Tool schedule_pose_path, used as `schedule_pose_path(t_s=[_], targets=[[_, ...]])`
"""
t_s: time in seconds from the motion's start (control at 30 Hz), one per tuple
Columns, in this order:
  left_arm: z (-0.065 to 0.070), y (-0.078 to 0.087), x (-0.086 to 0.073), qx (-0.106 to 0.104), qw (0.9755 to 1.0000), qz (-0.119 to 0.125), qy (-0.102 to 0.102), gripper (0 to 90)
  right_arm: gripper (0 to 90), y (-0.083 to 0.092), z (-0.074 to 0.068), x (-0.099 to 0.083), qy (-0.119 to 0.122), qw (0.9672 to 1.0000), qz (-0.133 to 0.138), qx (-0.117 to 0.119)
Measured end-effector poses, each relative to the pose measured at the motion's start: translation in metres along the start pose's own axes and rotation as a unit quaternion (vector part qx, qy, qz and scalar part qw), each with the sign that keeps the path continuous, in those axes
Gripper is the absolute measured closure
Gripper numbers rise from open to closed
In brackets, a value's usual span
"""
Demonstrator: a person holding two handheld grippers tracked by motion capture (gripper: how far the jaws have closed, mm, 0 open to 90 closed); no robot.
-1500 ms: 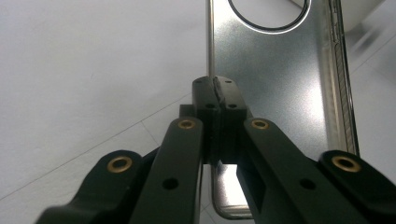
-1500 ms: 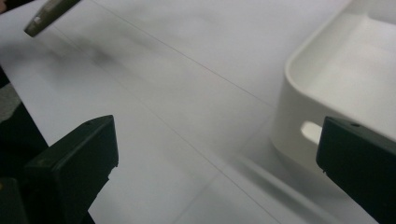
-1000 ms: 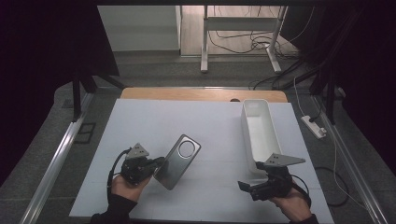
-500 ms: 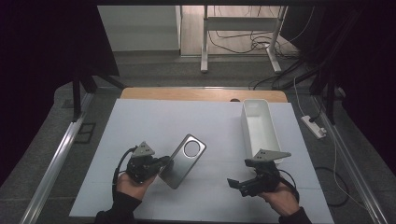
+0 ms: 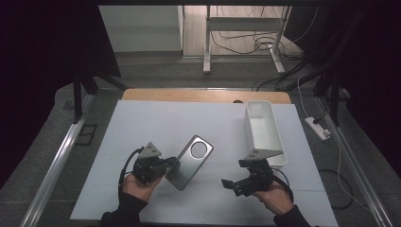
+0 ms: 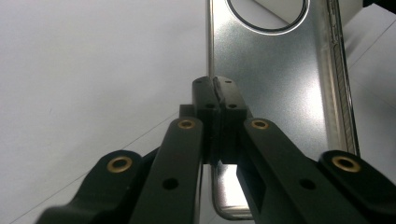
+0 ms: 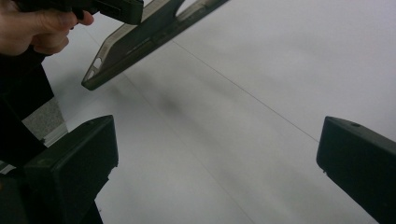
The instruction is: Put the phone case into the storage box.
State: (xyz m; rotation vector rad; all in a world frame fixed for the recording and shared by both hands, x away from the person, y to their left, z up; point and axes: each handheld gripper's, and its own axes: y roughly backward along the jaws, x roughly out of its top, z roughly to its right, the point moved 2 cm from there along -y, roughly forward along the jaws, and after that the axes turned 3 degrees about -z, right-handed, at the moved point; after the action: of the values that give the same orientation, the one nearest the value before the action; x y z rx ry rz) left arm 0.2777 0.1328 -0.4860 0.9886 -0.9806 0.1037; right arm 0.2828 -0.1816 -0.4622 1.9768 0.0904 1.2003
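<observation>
My left hand-held gripper (image 6: 215, 93) pinches the edge of the silver phone case (image 5: 190, 161), tipping it up off the white tabletop (image 5: 156, 123) so my right hand-held gripper (image 5: 231, 184), spread wide nearby, can reach it.

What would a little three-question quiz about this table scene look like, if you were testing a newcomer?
1. True or false: the left tool is clamped on an edge of the silver phone case.
2. Which is the right tool doing?
A. gripping the white bin
B. open, holding nothing, above the white table
C. gripping the case's other end
3. Fill in: in the high view, the white bin stands on the table's ____ side.

Key:
1. True; the jaws are pressed together on the case's edge in the left gripper view.
2. B; its jaws stand wide apart in the right gripper view.
3. Right.
</observation>
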Motion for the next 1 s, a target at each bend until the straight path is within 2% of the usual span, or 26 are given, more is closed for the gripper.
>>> schedule_pose_path(t_s=[0.47, 0.6, 0.73, 1.0], targets=[[0.011, -0.005, 0.004, 0.000, 1.0000, 0.003, -0.009, 88.8, 0.0, -0.023, -0.010, 0.015, -0.001, 0.9998, -0.010, 0.016], [0.015, -0.005, 0.005, 0.000, 0.9999, 0.007, -0.013, 88.9, 0.0, -0.030, -0.013, 0.018, -0.005, 0.9996, -0.014, 0.023], [0.019, -0.005, 0.006, -0.001, 0.9998, 0.009, -0.016, 88.9, 0.0, -0.036, -0.016, 0.021, -0.018, 0.9993, -0.015, 0.029], [0.024, -0.005, 0.007, -0.004, 0.9997, 0.010, -0.022, 88.9, 0.0, -0.044, -0.020, 0.027, -0.021, 0.9991, -0.017, 0.034]])
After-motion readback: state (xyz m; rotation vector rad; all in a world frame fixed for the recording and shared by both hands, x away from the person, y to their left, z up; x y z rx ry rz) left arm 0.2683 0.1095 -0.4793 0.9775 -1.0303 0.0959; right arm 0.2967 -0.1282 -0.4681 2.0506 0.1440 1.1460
